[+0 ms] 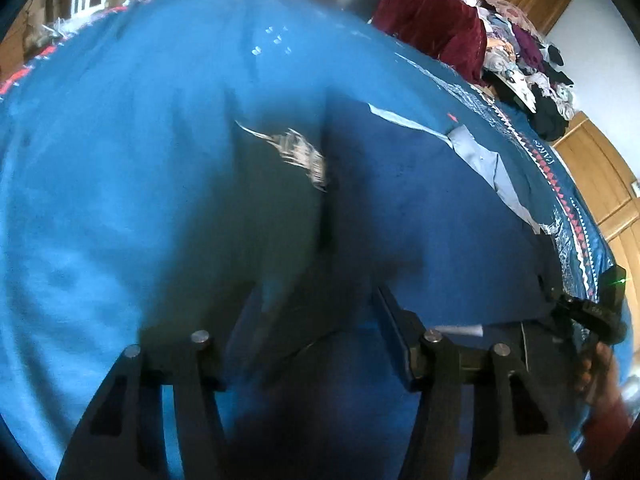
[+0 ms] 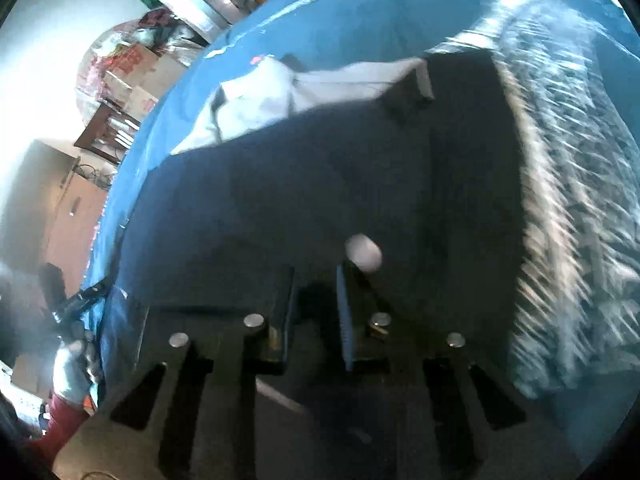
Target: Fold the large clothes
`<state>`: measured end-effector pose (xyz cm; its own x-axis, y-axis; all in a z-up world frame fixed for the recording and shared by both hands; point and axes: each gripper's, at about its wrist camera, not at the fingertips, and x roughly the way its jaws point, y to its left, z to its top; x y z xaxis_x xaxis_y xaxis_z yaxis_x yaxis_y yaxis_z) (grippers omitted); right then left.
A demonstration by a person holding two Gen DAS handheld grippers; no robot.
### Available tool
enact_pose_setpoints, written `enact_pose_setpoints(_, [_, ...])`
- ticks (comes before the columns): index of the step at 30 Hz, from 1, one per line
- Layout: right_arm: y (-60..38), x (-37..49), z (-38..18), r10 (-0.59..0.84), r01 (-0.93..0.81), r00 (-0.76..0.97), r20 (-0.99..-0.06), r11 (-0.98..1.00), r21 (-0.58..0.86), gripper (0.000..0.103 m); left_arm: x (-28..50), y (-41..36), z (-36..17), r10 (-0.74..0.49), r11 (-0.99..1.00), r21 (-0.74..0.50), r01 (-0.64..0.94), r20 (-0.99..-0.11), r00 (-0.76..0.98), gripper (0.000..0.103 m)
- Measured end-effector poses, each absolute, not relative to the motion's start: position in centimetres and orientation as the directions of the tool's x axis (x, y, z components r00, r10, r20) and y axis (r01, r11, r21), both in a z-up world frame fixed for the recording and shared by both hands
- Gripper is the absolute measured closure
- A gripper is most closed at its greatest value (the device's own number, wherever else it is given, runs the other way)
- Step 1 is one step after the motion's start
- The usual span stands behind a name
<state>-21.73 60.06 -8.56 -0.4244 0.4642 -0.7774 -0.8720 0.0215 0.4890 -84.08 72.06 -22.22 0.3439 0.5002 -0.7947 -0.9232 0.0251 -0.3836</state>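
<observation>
Your left gripper (image 1: 320, 320) is hovering with jaws apart over a dark blue garment (image 1: 420, 208); no cloth is sitting between them. Your right gripper (image 2: 316, 300) is showing a narrow gap between its pads, and whether it is pinching the dark fabric I cannot tell. Only the right wrist view is showing the garment's fur-trimmed edge (image 2: 560, 220) and pale lining (image 2: 280, 88). Everything is lying on a blue bedspread (image 1: 120, 140); a heap of clothes (image 1: 520, 60) is sitting at its far corner, beside wooden wardrobes (image 1: 600, 176). Border writing is blurring, unreadable.
</observation>
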Motion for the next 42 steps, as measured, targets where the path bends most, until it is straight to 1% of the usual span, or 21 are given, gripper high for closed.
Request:
enact_pose_setpoints(1, [58.7, -20.8, -8.3, 0.453, -0.889, -0.393, -0.8, 0.034, 0.457, 0.082, -84.7, 71.5, -21.8, 0.509, 0.016, -0.372, -0.928, -0.796, 0.328, 0.042])
enact_pose_setpoints(2, [57.8, -20.4, -8.0, 0.447, -0.889, -0.392, -0.804, 0.042, 0.456, 0.082, -86.2, 70.5, -21.3, 0.519, 0.0, -0.392, -0.92, -0.787, 0.335, 0.042])
enact_pose_setpoints(3, [56.0, -19.4, -7.6, 0.439, -0.885, -0.391, -0.809, 0.061, 0.461, 0.081, -87.6, 69.5, -21.0, 0.528, -0.018, -0.419, -0.908, -0.775, 0.348, 0.041])
enact_pose_setpoints(4, [54.7, -18.8, -7.0, 0.442, -0.881, -0.394, -0.806, 0.069, 0.469, 0.08, -88.7, 68.8, -20.7, 0.536, -0.032, -0.427, -0.904, -0.771, 0.345, 0.036])
enact_pose_setpoints(5, [52.4, -18.2, -6.1, 0.449, -0.869, -0.407, -0.795, 0.077, 0.488, 0.075, -90.1, 67.3, -20.2, 0.545, -0.047, -0.427, -0.903, -0.768, 0.335, 0.036])
enact_pose_setpoints(6, [50.6, -17.6, -5.6, 0.449, -0.86, -0.419, -0.789, 0.084, 0.504, 0.061, -90.9, 66.3, -19.9, 0.547, -0.044, -0.436, -0.899, -0.763, 0.343, 0.035])
enact_pose_setpoints(7, [48.5, -16.9, -5.1, 0.448, -0.847, -0.436, -0.781, 0.089, 0.524, 0.052, -91.7, 65.0, -19.6, 0.544, -0.034, -0.454, -0.891, -0.756, 0.364, 0.033])
enact_pose_setpoints(8, [46.0, -16.4, -4.8, 0.445, -0.834, -0.452, -0.773, 0.097, 0.544, 0.039, -92.4, 63.5, -19.4, 0.531, -0.017, -0.482, -0.876, -0.747, 0.401, 0.033])
enact_pose_setpoints(9, [43.4, -15.8, -4.6, 0.44, -0.826, -0.46, -0.771, 0.106, 0.553, 0.036, -92.9, 62.0, -19.3, 0.52, 0.0, -0.511, -0.86, -0.735, 0.436, 0.033])
enact_pose_setpoints(15, [32.7, -15.4, -5.9, 0.367, -0.805, -0.483, -0.795, 0.173, 0.568, 0.036, -92.9, 54.8, -20.1, 0.435, 0.066, -0.658, -0.75, -0.658, 0.615, 0.031])
enact_pose_setpoints(17, [30.6, -16.0, -6.8, 0.349, -0.808, -0.479, -0.806, 0.182, 0.56, 0.036, -92.5, 52.9, -20.5, 0.412, 0.07, -0.666, -0.743, -0.659, 0.629, 0.031])
enact_pose_setpoints(21, [29.6, -16.6, -8.3, 0.321, -0.826, -0.447, -0.835, 0.211, 0.523, 0.037, -91.6, 50.3, -21.0, 0.373, 0.087, -0.672, -0.736, -0.663, 0.649, 0.031])
enact_pose_setpoints(27, [30.3, -19.2, -9.3, 0.308, -0.797, -0.527, -0.792, 0.142, 0.587, 0.038, -91.8, 49.4, -20.9, 0.369, 0.088, -0.689, -0.719, -0.648, 0.666, 0.031])
enact_pose_setpoints(32, [30.7, -18.6, -10.3, 0.361, -0.742, -0.569, -0.739, 0.162, 0.651, 0.038, -91.4, 50.0, -21.2, 0.357, 0.091, -0.694, -0.714, -0.647, 0.674, 0.031])
enact_pose_setpoints(34, [30.8, -18.7, -10.2, 0.368, -0.725, -0.589, -0.719, 0.153, 0.672, 0.041, -91.4, 50.3, -21.4, 0.355, 0.089, -0.699, -0.709, -0.643, 0.678, 0.031])
enact_pose_setpoints(35, [30.6, -19.2, -10.0, 0.362, -0.719, -0.601, -0.712, 0.143, 0.68, 0.045, -91.6, 50.4, -21.4, 0.357, 0.088, -0.703, -0.705, -0.639, 0.682, 0.031])
enact_pose_setpoints(36, [30.5, -19.6, -10.1, 0.354, -0.72, -0.607, -0.711, 0.135, 0.681, 0.047, -91.7, 50.5, -21.5, 0.357, 0.088, -0.705, -0.704, -0.637, 0.683, 0.031])
enact_pose_setpoints(42, [30.2, -20.0, -10.6, 0.319, -0.701, -0.644, -0.695, 0.118, 0.703, 0.047, -92.1, 50.4, -21.8, 0.359, 0.082, -0.72, -0.689, -0.624, 0.694, 0.031])
